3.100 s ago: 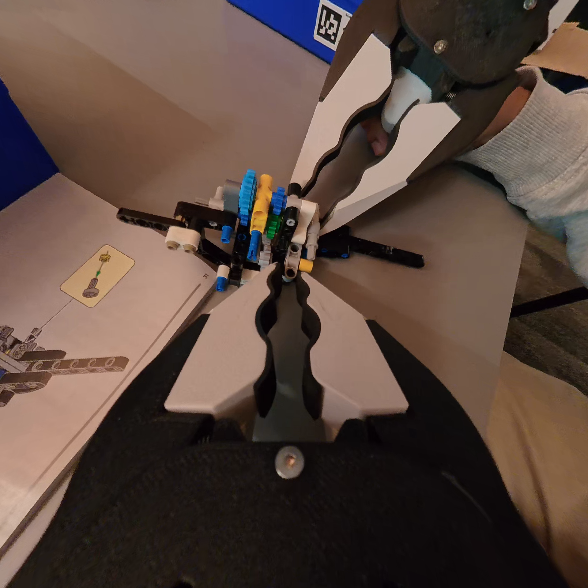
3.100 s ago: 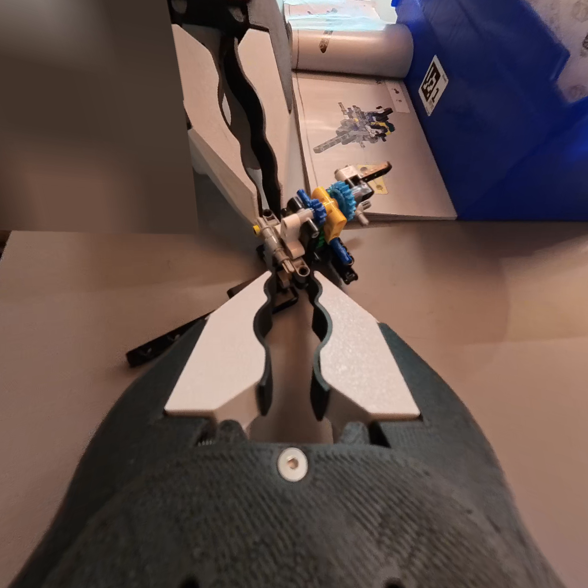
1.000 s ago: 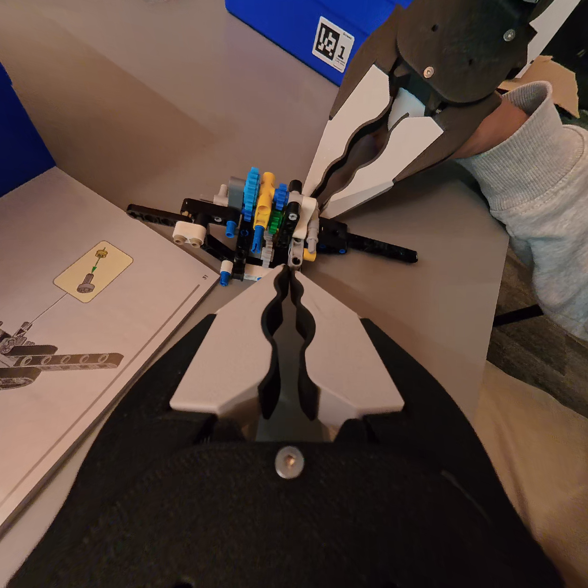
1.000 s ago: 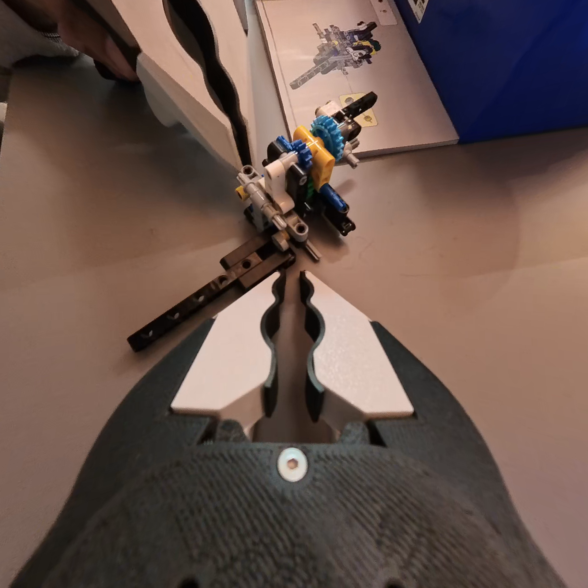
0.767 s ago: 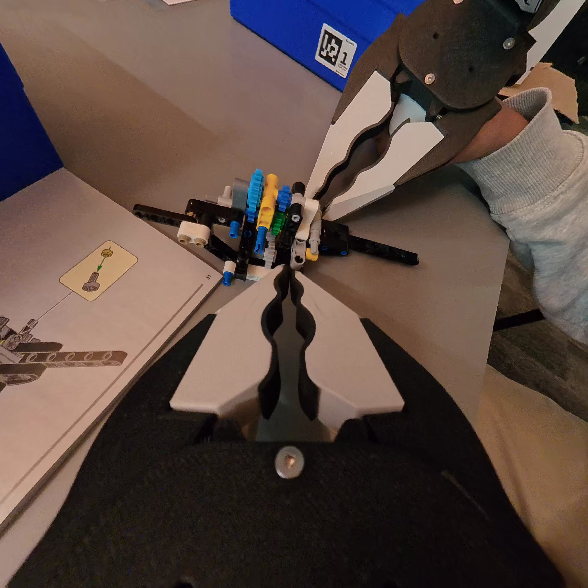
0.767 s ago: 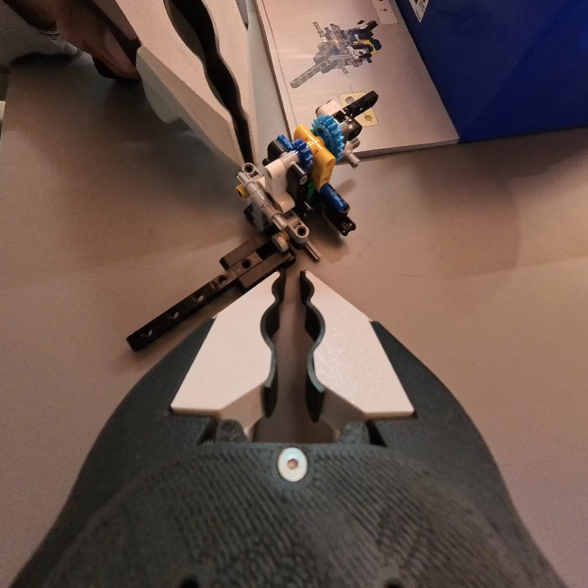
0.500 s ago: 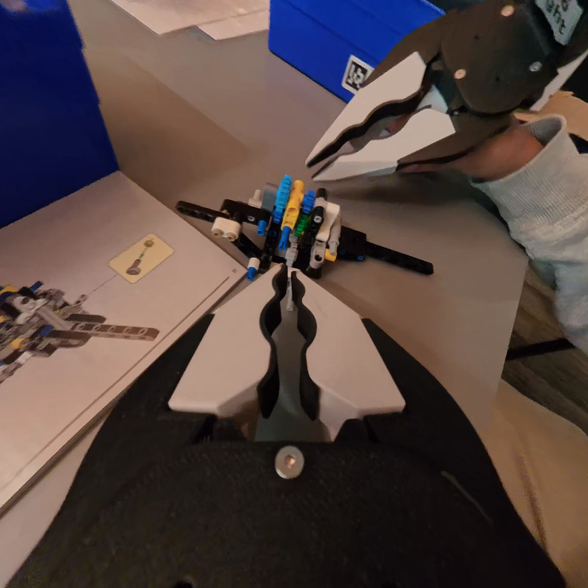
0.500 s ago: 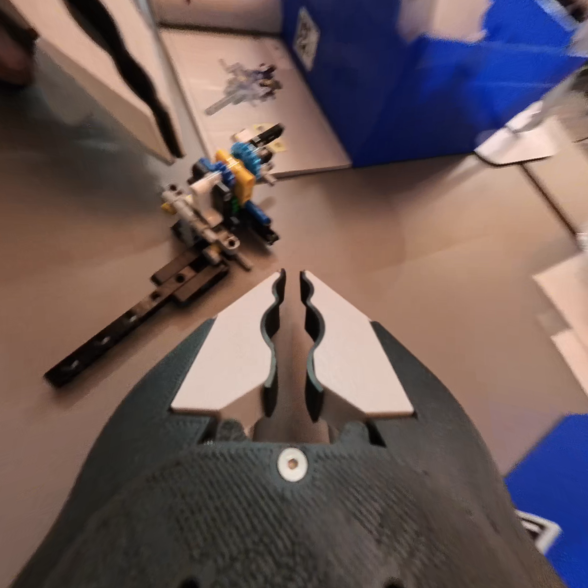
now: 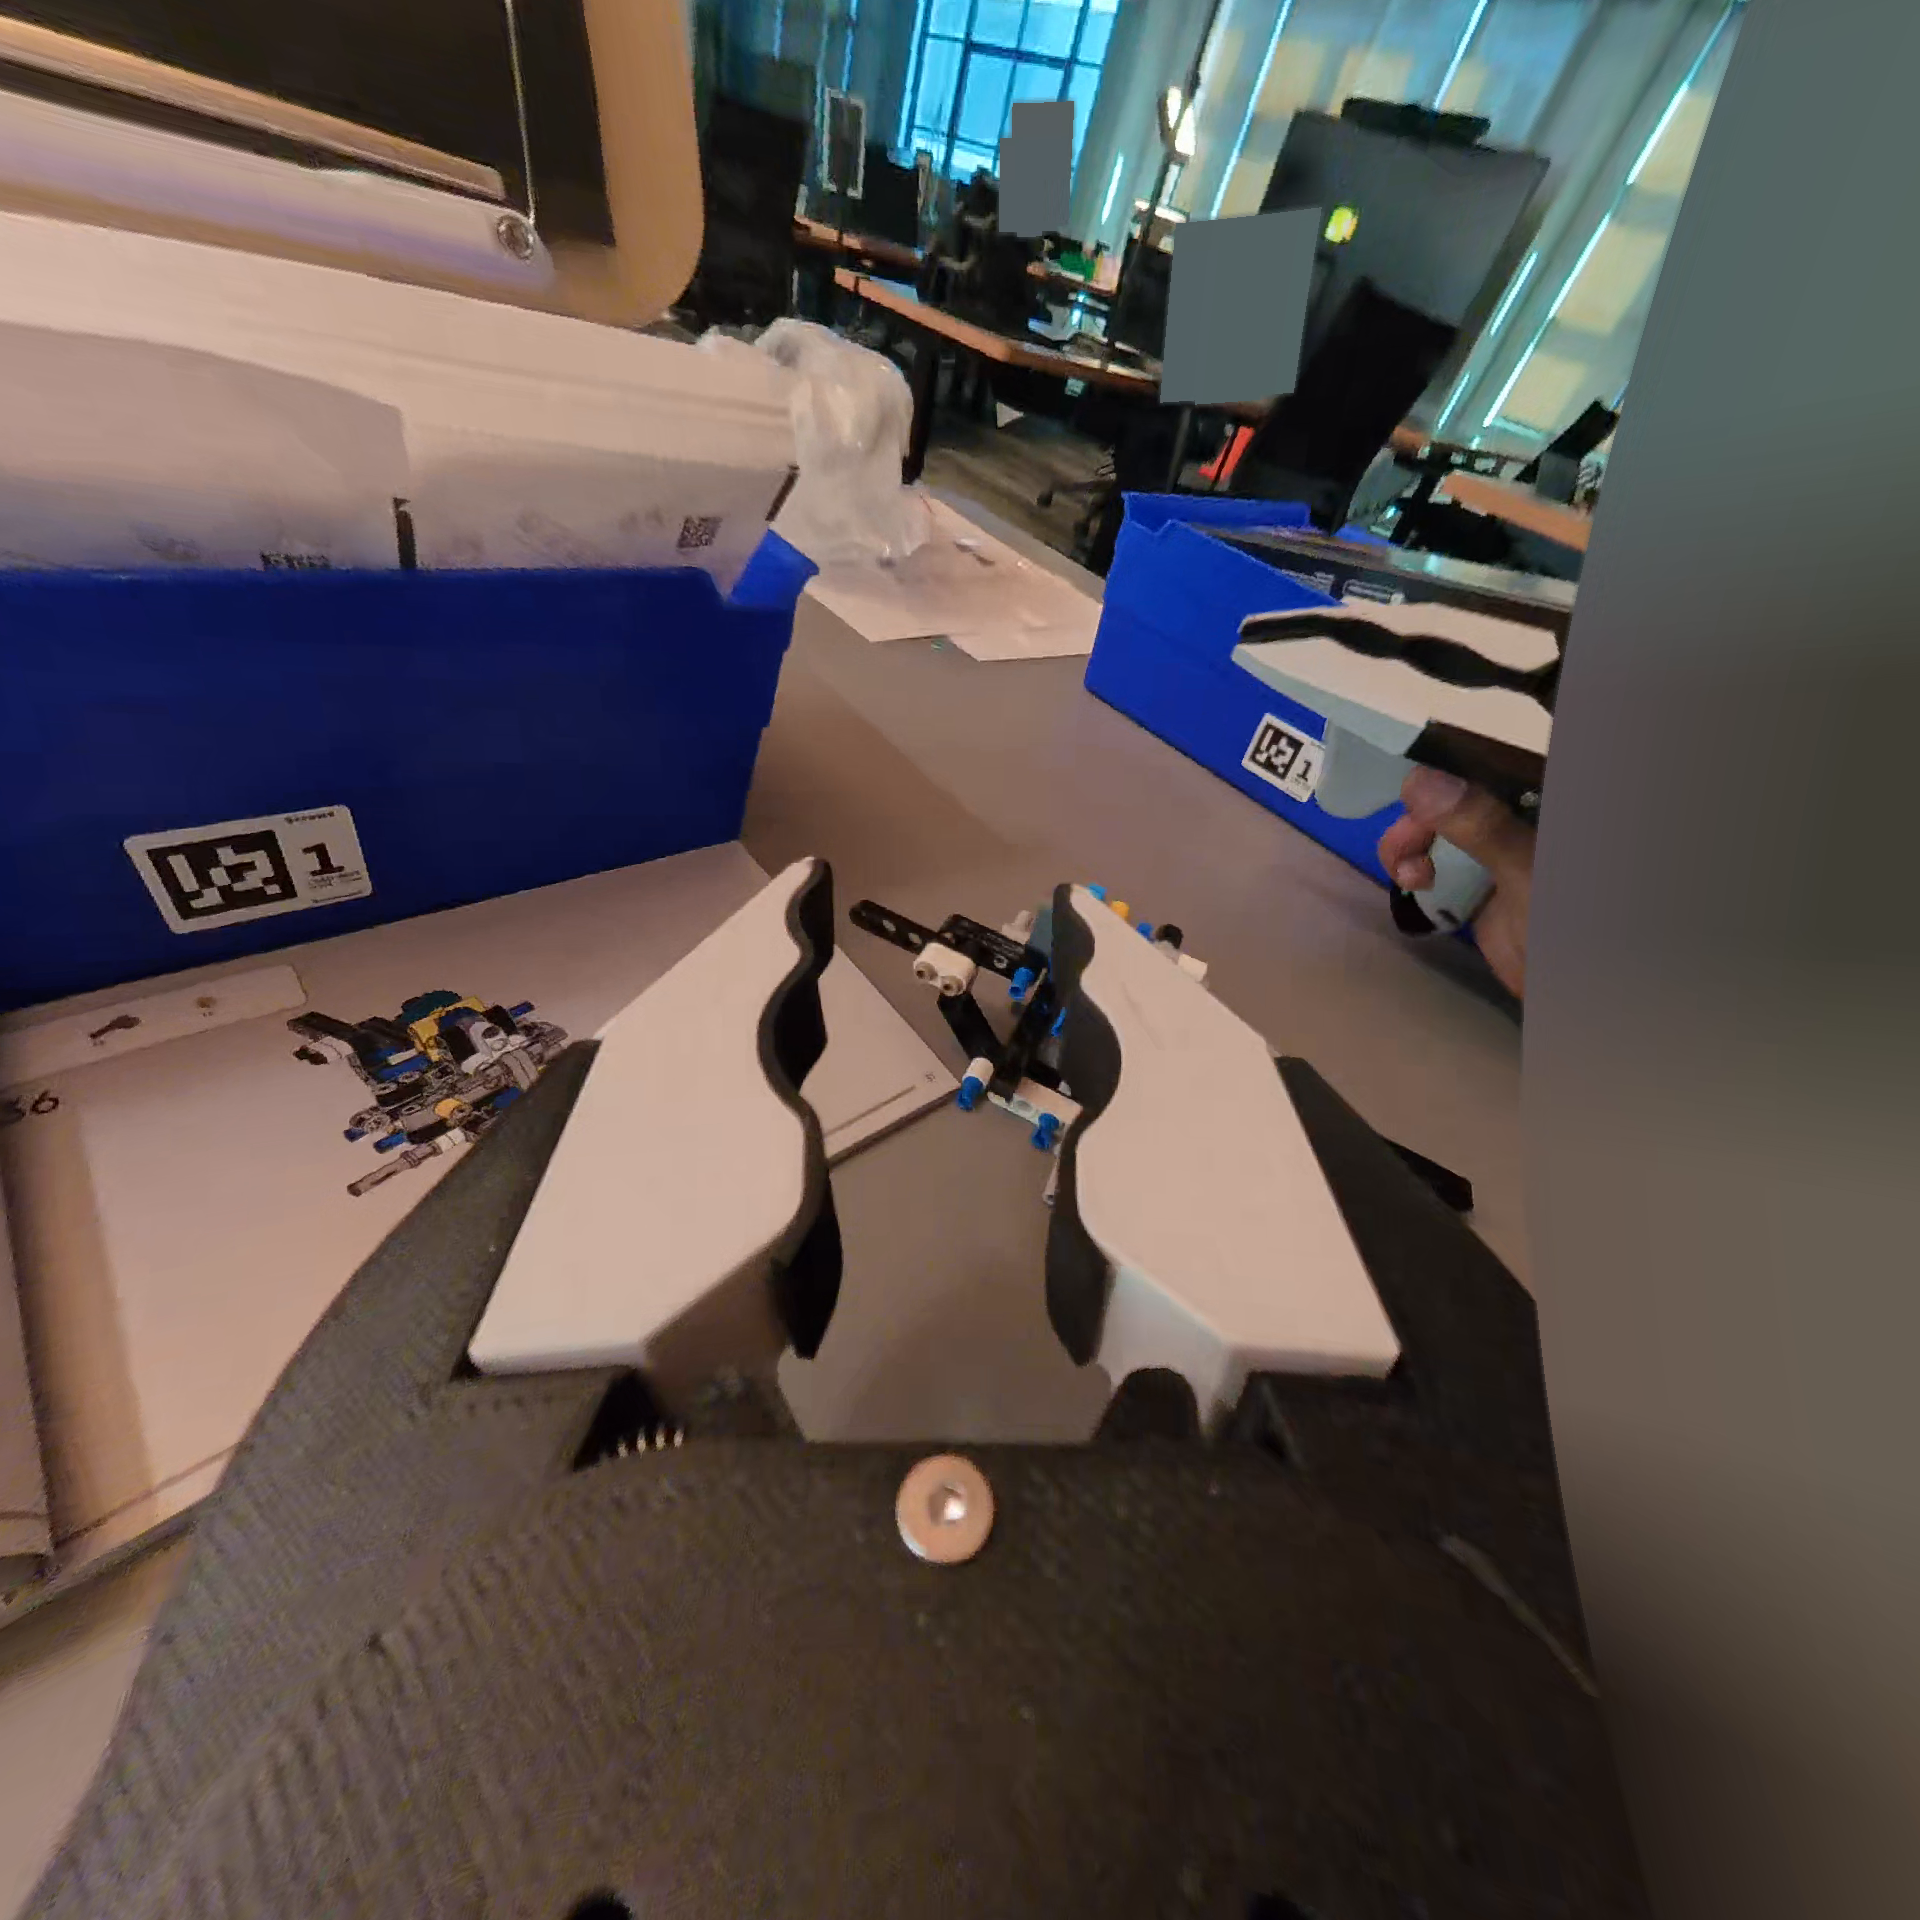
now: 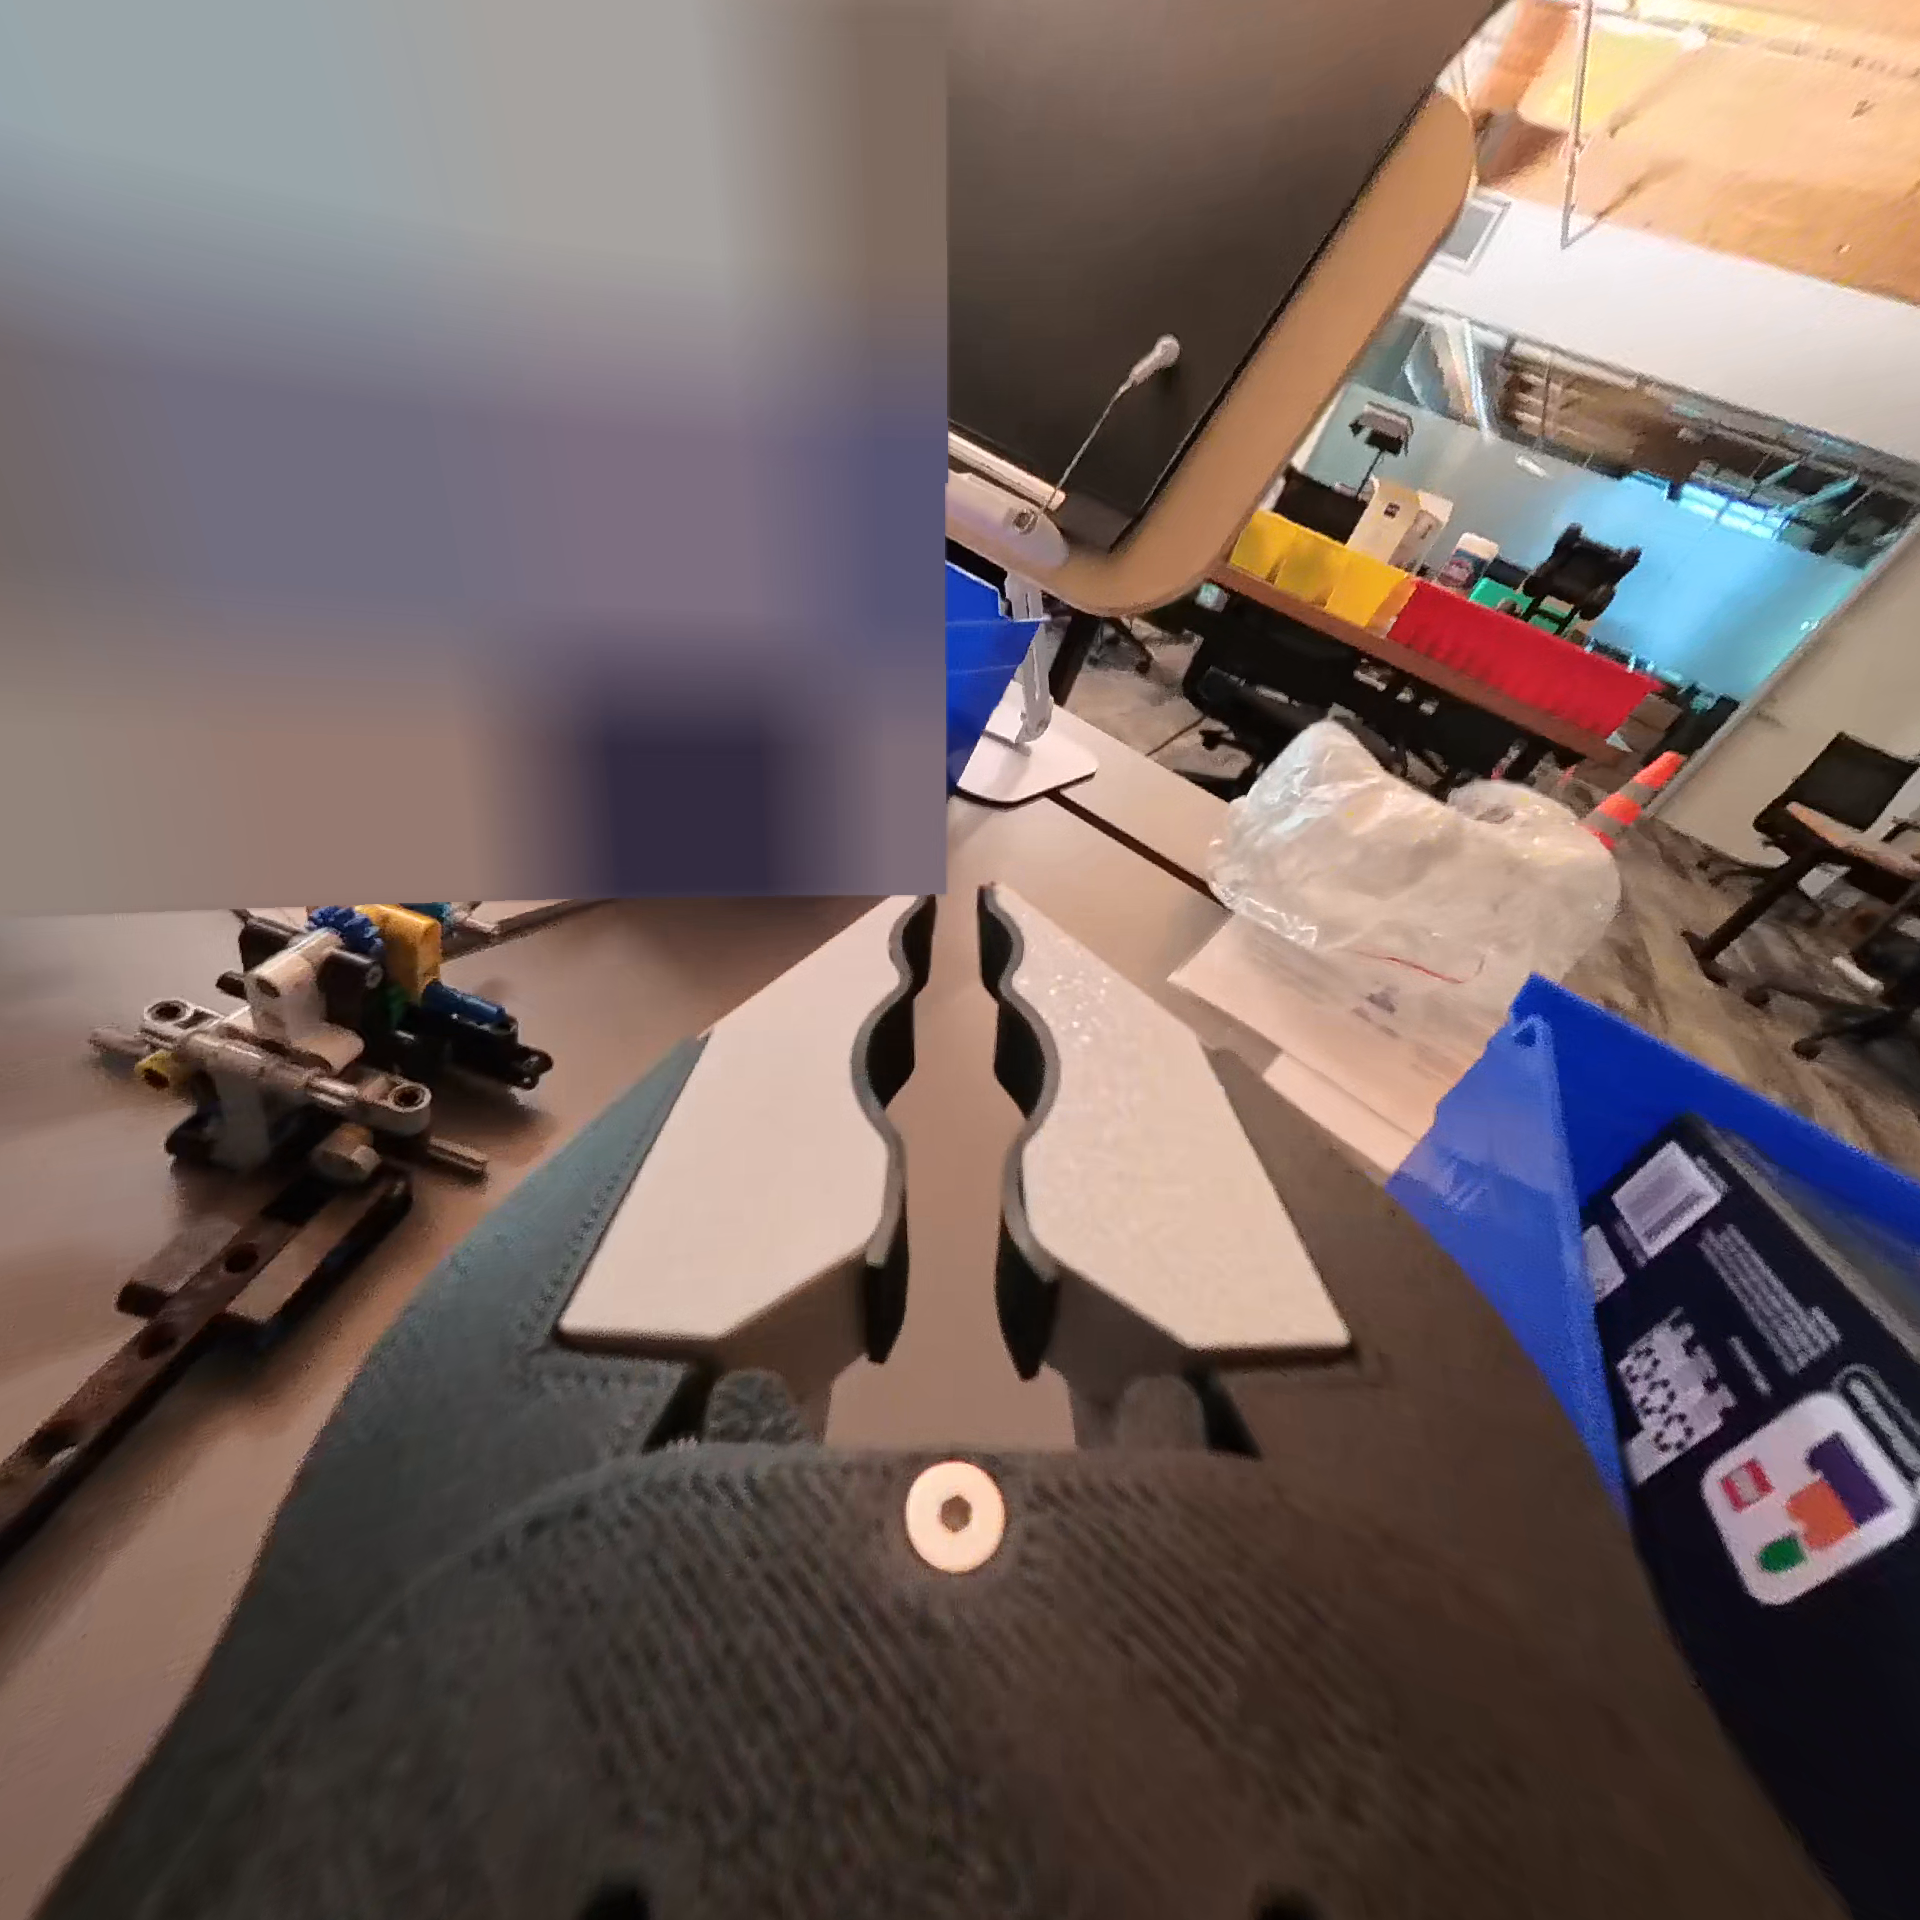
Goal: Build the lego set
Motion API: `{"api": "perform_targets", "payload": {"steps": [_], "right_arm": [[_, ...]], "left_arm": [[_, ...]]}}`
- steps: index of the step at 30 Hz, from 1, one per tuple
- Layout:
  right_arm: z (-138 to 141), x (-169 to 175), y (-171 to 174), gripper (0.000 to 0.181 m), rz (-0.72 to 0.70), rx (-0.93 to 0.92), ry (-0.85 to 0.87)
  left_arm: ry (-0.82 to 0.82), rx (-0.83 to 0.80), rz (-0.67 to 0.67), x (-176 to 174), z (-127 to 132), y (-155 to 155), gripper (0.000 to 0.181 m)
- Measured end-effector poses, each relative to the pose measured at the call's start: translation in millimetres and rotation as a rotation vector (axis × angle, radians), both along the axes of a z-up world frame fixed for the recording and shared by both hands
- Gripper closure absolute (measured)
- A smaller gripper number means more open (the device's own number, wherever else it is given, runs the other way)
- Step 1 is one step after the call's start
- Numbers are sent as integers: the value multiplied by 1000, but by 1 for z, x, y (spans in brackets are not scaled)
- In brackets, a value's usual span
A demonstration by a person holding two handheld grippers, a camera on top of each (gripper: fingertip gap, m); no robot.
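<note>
The partly built lego assembly (image 9: 987, 966), with black beams, blue pins and a white connector, lies on the grey table; my left gripper's right finger hides part of it. My left gripper (image 9: 940, 888) is open wide and empty, just short of the assembly. The right wrist view shows the assembly (image 10: 301, 1029) at the left with its long black beam (image 10: 156, 1340). My right gripper (image 10: 956, 899) points away from it to the right, jaws nearly together with nothing between them. It also shows in the left wrist view (image 9: 1392, 649), held by a hand (image 9: 1455, 862).
An open instruction booklet (image 9: 260, 1122) lies left of the assembly, in front of a blue bin (image 9: 468, 707). A second blue bin (image 9: 1174, 655) stands at the right; it holds a dark box (image 10: 1766, 1403). A clear plastic bag (image 10: 1403, 862) lies on papers behind. About 20 centimeters separates my left fingertips from my right.
My left gripper has opened wide and tilted up, and the thin grey pin between its tips is gone. My right gripper has swung right, away from the assembly, toward the blue bin.
</note>
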State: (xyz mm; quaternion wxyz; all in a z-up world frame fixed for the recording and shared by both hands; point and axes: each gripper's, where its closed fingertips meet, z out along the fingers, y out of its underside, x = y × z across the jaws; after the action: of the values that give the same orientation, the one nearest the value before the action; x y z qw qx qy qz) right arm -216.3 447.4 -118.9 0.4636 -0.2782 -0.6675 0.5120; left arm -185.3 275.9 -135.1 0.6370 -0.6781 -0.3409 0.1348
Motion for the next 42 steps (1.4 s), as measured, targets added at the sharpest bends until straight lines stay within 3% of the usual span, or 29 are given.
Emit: {"api": "perform_targets", "payload": {"steps": [1, 4, 9, 13, 15, 19, 26, 30, 32, 37, 42], "right_arm": [[-3, 0, 1, 173, -4, -17, -16], [-9, 4, 4, 162, -19, -88, -46], [6, 19, 7, 140, -94, -103, 97], [8, 20, 11, 139, -173, -63, 151], [12, 22, 16, 141, -218, -66, 185], [15, 35, 31, 154, -360, -66, 213], [29, 104, 4, 163, -340, -222, 287], [30, 126, 2, 163, -343, -241, 283], [30, 132, 4, 169, -344, -261, 275], [23, 129, 2, 168, -308, -271, 194], [-4, 104, -4, 155, -294, -218, -40]], "left_arm": [[-6, 20, -5, -2, -1, -1, 142], [-2, 131, -3, -8, 5, -8, 141], [40, 275, 17, -9, 21, -25, 146], [168, 306, 28, 1, 38, -34, 145], [230, 342, -56, 16, 49, -28, 145], [178, 365, -174, 57, 63, -20, 145], [51, 104, -254, 136, 21, -39, 145], [-87, 60, -407, 166, -6, -40, 164], [-102, 65, -427, 166, -11, -37, 180], [-179, 78, -436, 153, -10, -27, 181], [-157, 36, -265, 119, -25, -48, 181]]}}
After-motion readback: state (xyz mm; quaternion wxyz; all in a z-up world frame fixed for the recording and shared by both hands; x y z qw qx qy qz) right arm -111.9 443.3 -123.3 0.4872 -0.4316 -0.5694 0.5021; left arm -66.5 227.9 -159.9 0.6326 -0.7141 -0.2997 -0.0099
